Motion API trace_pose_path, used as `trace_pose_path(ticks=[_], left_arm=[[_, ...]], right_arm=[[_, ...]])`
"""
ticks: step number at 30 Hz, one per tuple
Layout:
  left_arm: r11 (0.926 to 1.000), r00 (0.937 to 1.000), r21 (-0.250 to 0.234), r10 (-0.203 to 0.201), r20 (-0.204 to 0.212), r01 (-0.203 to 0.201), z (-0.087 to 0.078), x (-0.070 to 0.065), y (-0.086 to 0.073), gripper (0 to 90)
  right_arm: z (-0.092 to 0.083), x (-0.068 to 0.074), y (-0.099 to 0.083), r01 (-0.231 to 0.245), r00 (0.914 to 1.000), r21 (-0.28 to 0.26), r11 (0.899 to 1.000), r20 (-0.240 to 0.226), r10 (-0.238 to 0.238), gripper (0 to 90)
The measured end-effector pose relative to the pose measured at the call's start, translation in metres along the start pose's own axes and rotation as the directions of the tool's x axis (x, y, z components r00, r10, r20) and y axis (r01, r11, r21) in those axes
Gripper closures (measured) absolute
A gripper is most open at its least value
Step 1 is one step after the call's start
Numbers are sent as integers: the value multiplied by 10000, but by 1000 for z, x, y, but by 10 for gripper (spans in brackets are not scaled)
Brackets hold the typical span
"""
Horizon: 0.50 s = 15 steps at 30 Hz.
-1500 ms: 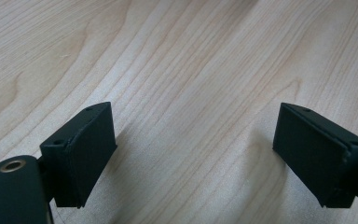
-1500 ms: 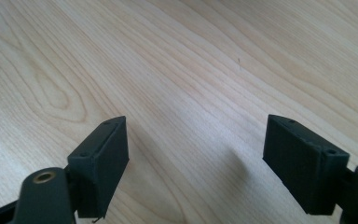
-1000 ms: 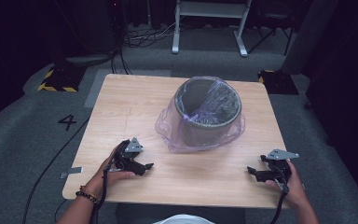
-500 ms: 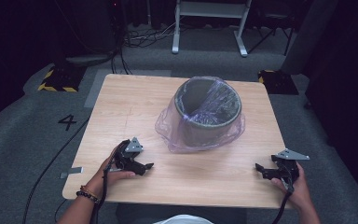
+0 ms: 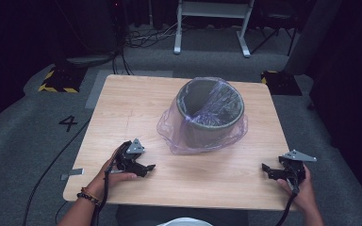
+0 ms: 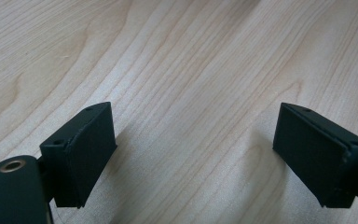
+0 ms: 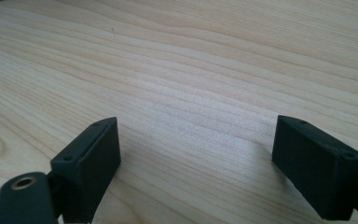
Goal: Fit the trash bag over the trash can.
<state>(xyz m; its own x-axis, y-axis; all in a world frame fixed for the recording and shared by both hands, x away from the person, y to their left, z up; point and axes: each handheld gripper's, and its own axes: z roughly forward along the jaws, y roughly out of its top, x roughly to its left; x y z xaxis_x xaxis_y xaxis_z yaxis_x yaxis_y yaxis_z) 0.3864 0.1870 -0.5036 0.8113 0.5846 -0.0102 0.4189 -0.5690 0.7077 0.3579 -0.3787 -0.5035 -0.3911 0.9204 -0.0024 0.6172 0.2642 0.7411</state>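
A grey round bin (image 5: 210,113) lined with a thin purple plastic bag (image 5: 169,134) stands at the middle of the wooden table (image 5: 136,103); the bag's edge drapes down its sides. My left gripper (image 5: 147,168) rests on the table near the front left, jaws wide open with bare wood between its pads (image 6: 86,154). My right gripper (image 5: 267,170) sits at the front right corner, also open, its pads (image 7: 91,165) empty over the wood. Both grippers are well clear of the bin.
Grey carpet surrounds the table, with a painted "4" (image 5: 69,123) at the left. Cables (image 5: 146,37) and a white metal frame (image 5: 212,23) lie beyond the far edge. Yellow-black striped blocks (image 5: 56,80) sit at the far corners.
My right gripper has drifted a little toward the table's right front corner. The left gripper and the bin stay where they were.
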Motion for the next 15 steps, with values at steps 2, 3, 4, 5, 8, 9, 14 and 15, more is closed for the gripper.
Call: trace_pose_path(ticks=[2,3,4,5,8,9,14,15], left_arm=[[10000,10000,-5,5,8,-5,0,0,0,127],[10000,10000,-19,-9,18,9,0,0,0,126],[10000,10000,1,8,19,-8,0,0,0,126],[10000,10000,-3,9,18,-9,0,0,0,126],[10000,10000,-6,-13,14,13,0,0,0,125],[10000,10000,-5,-14,13,14,0,0,0,125],[10000,10000,-11,-6,29,6,1,0,0,125],[10000,10000,-17,-4,33,4,1,0,0,125]], right_arm=[[0,0,0,-5,10000,3,10000,6,5,152],[0,0,0,-5,10000,2,10000,0,5,152],[0,0,0,4,10000,-2,10000,2,-4,152],[0,0,0,-2,10000,-1,10000,1,2,152],[0,0,0,-1,10000,-1,10000,2,1,152],[0,0,0,2,10000,-2,10000,1,-2,152],[0,0,0,-6,10000,2,10000,0,6,152],[0,0,0,-14,10000,7,10000,4,14,152]])
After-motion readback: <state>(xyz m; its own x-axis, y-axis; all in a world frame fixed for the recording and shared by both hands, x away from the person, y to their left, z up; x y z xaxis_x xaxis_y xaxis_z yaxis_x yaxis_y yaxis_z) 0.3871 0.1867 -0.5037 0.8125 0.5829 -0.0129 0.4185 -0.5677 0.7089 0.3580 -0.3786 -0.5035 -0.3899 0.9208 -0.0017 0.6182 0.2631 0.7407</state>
